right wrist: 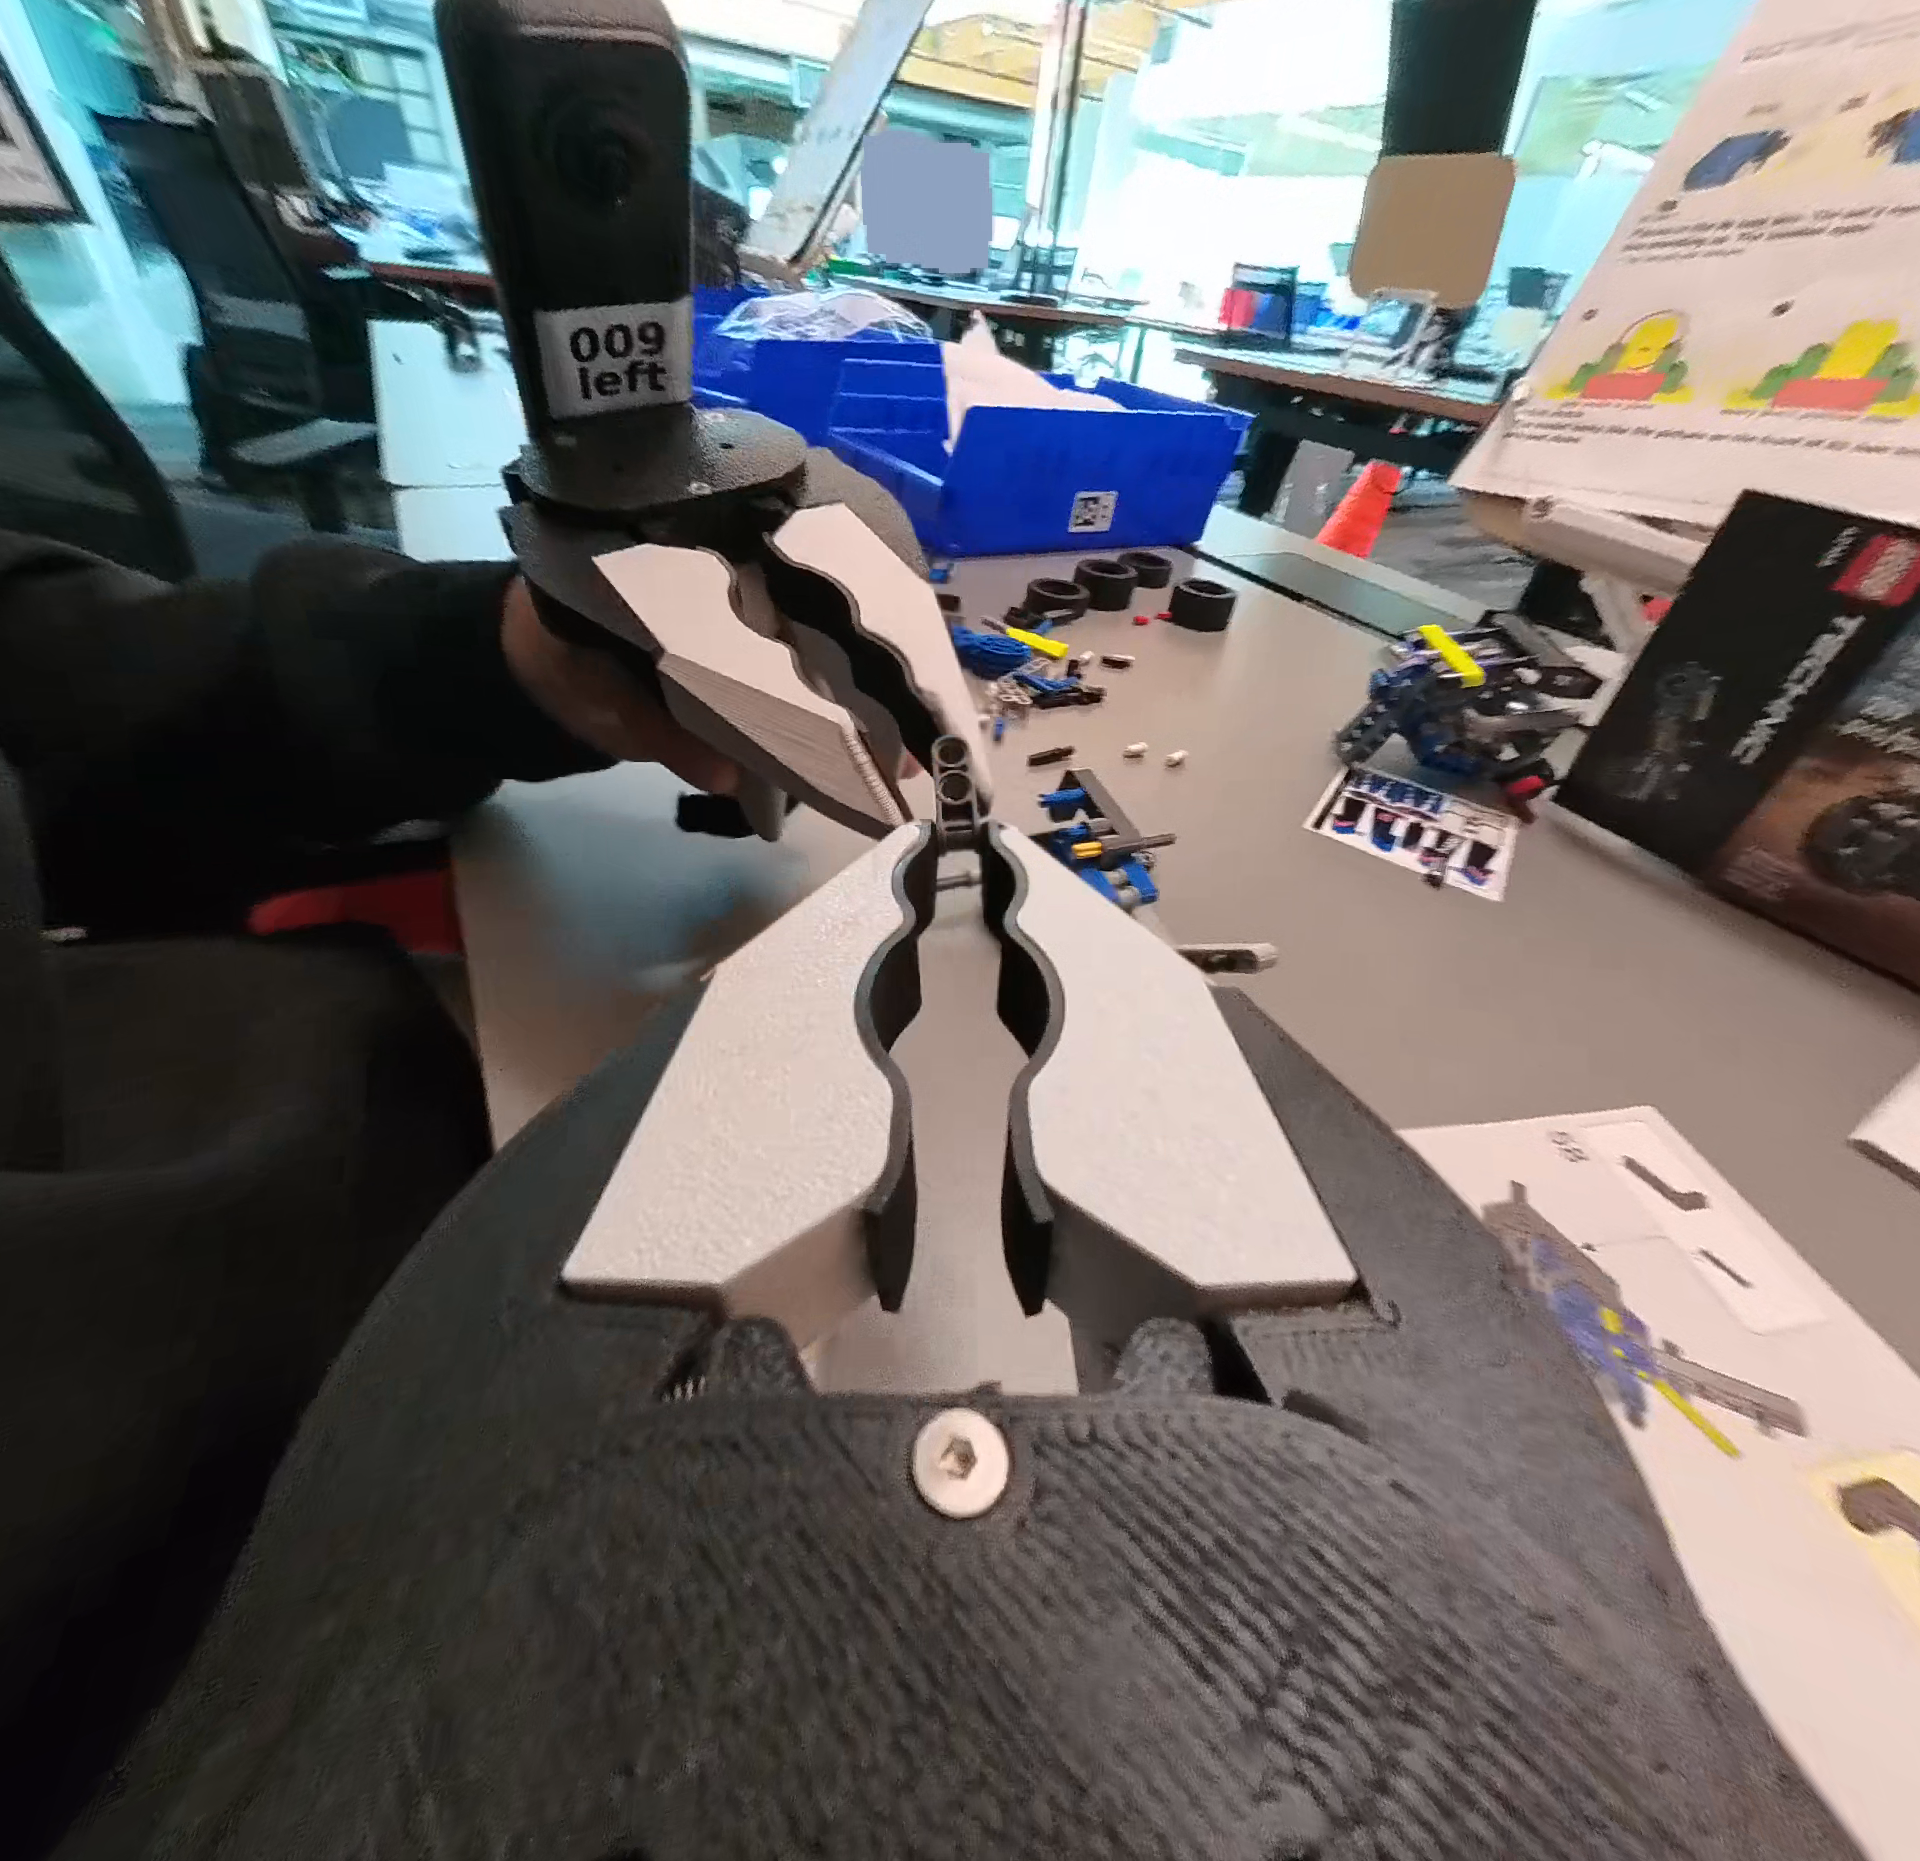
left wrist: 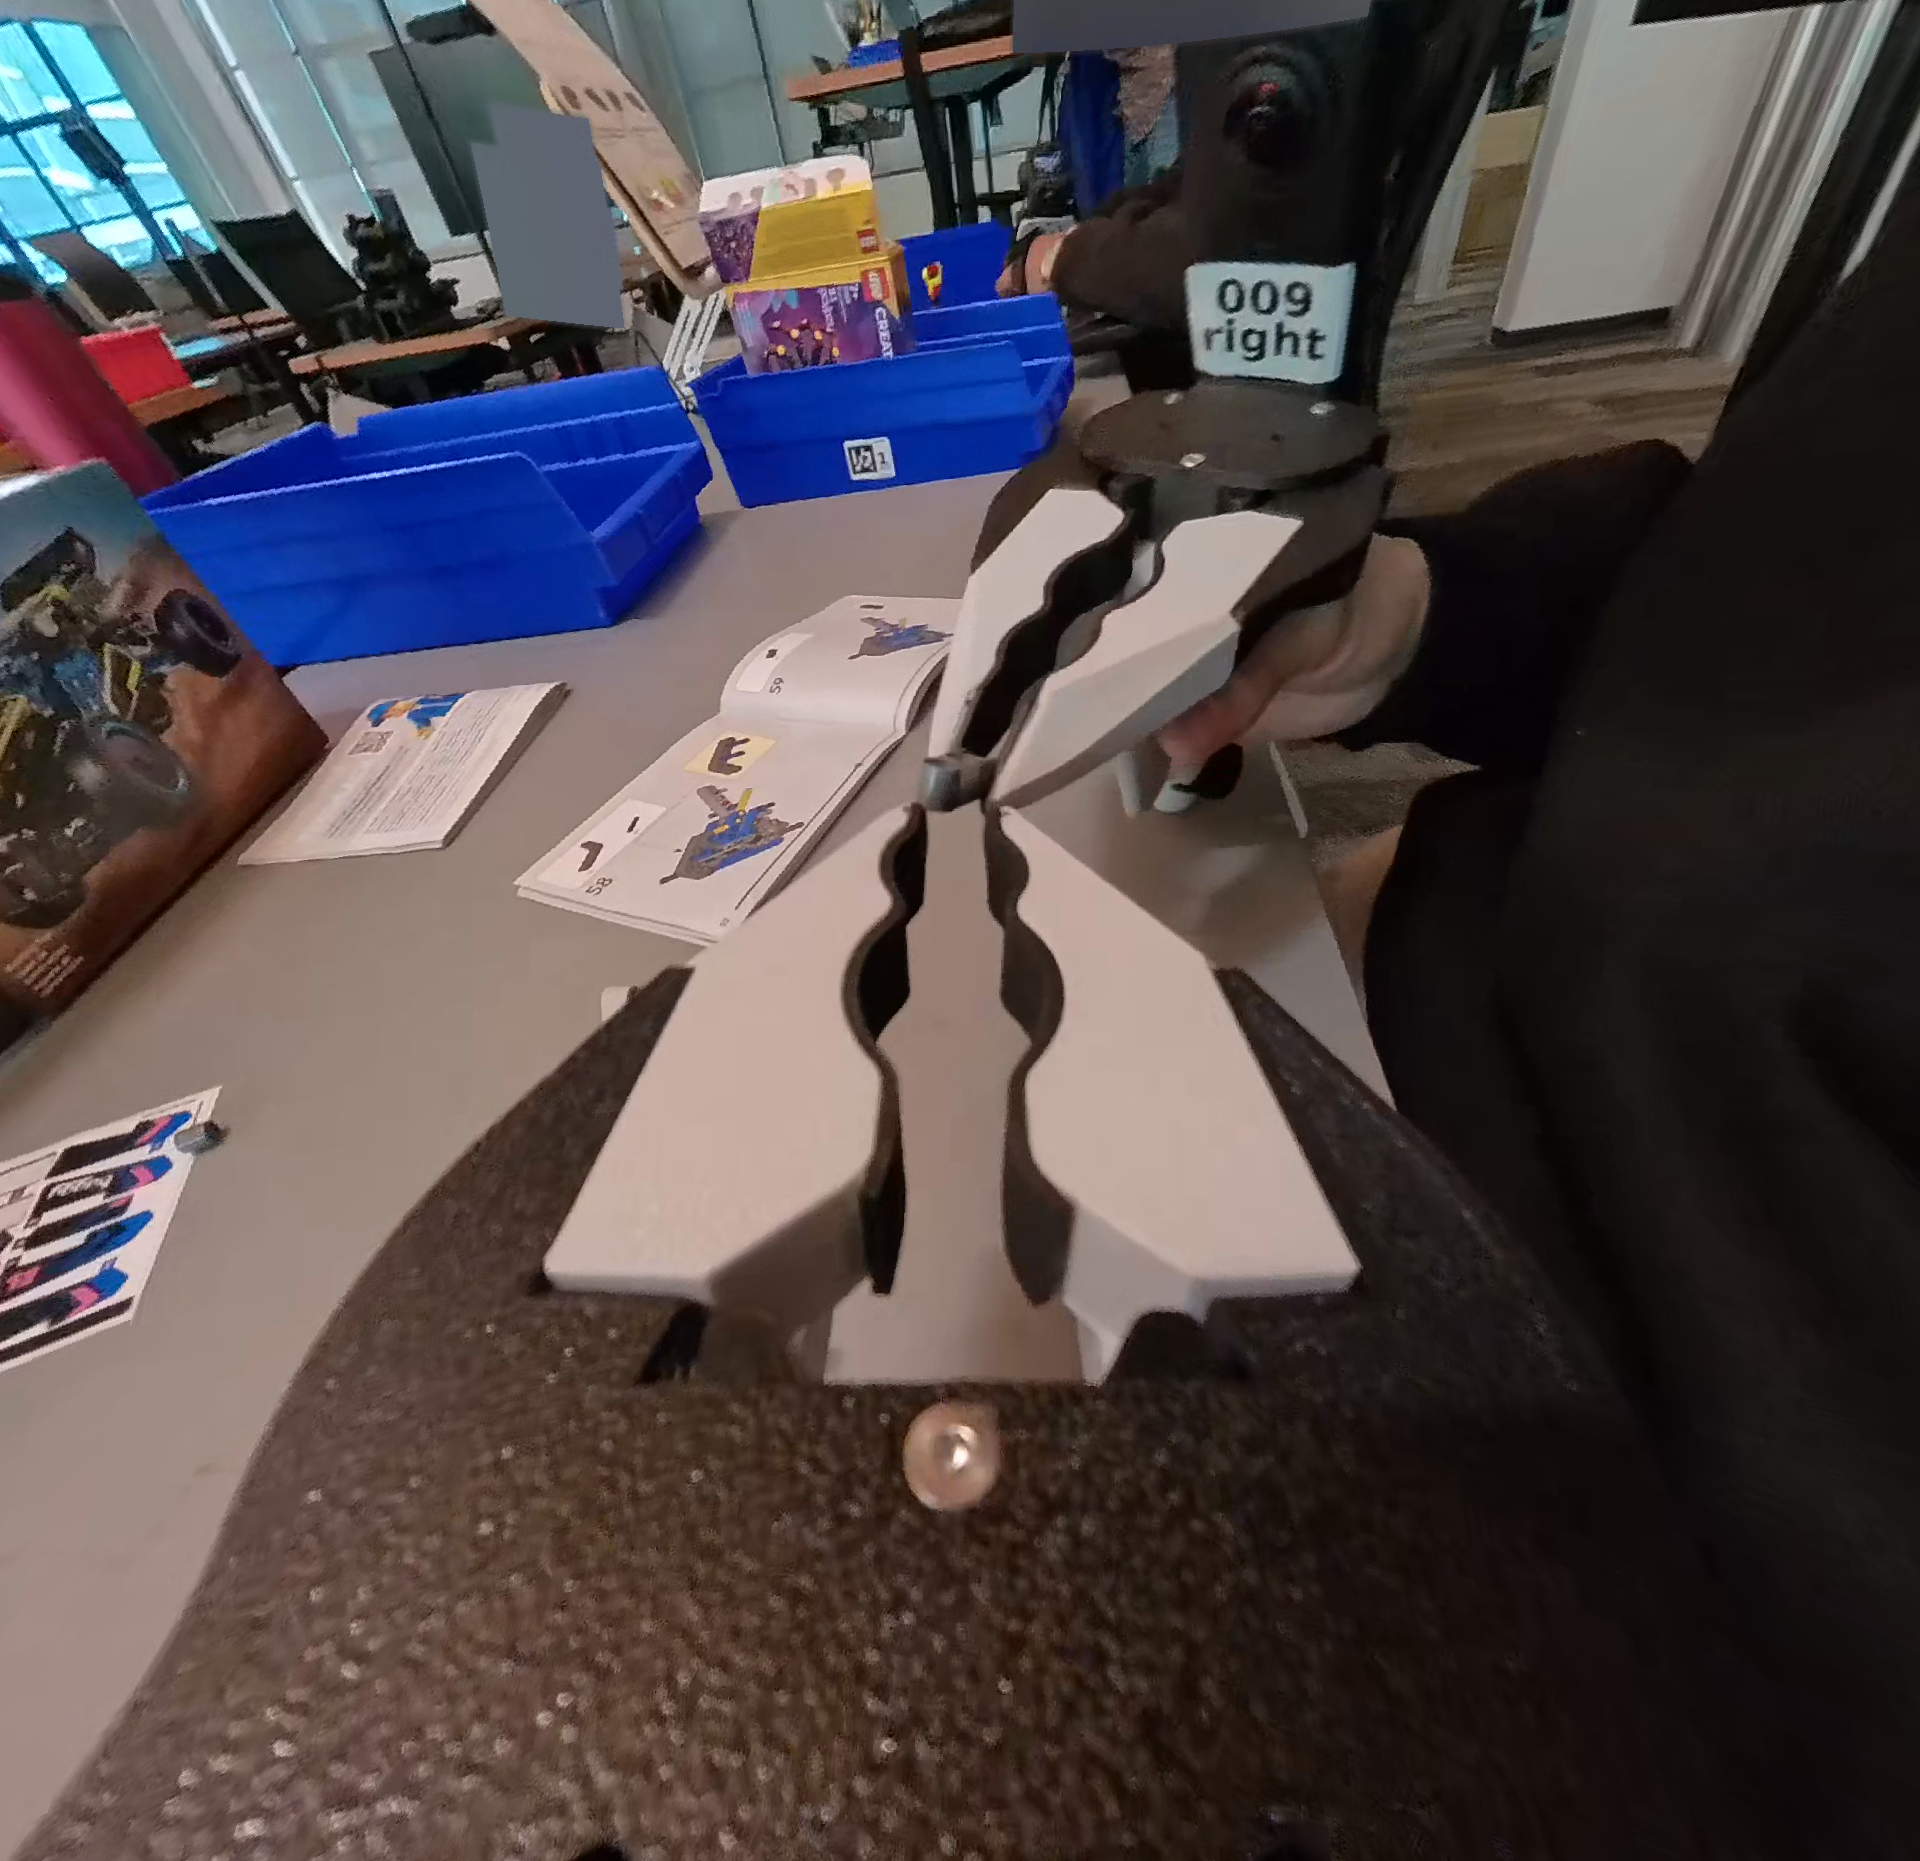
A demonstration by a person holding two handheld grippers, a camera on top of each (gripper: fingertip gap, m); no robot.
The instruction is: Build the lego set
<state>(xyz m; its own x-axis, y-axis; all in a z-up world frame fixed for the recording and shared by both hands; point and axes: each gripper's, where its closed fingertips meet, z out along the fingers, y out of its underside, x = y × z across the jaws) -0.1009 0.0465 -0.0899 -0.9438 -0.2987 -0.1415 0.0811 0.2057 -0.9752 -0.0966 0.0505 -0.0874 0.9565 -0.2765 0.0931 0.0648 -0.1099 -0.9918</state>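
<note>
Because the right tongs (right wrist: 954, 843) pinch the small grey connector (right wrist: 957, 785) only at their very tips, above the worktop (right wrist: 1351, 938), it could twist or pop free if the left tongs (left wrist: 954, 824) push on it off-axis. The left tongs stand spread, their tips just beside the piece, gripping nothing. A drop could send it among the loose parts (right wrist: 1039, 668) beyond the tongs. How far the connector sits between the tips is hidden, and a thin pin under it is hard to make out.
</note>
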